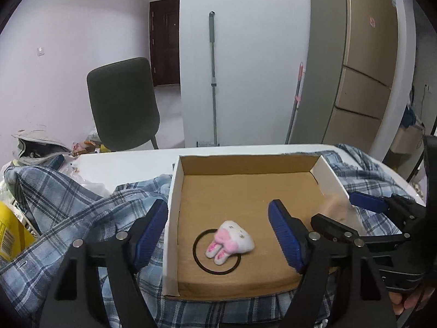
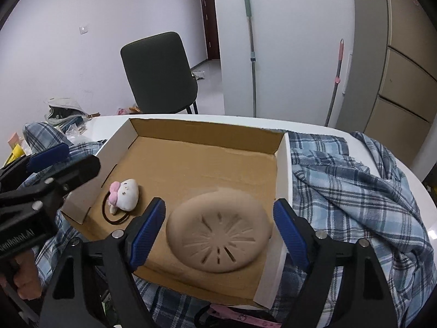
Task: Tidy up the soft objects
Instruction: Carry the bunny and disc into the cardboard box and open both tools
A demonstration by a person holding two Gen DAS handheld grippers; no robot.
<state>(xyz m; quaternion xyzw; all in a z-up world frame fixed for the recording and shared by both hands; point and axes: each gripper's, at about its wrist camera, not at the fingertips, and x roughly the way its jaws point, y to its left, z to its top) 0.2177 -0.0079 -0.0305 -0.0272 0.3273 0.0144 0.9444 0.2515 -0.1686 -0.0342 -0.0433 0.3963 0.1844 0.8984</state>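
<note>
Blue-padded gripper (image 2: 218, 229) above tan pad (image 2: 220, 232)

Soft, even, cool indoor light, moderately bright, with no harsh shadows. Faint dim shading under the plush bunny (image 1: 232, 242) inside the cardboard box (image 1: 245, 164). Mild glare on the white desk (image 2: 426, 232) at right and on the glossy floor past the doorway. Strong fisheye bending of walls and cabinet (image 1: 366, 63), with black vignette in the corners. Motion blur on a tan object (image 1: 334, 205) near the box wall; tan disc (image 2: 221, 232) slightly soft.
</note>
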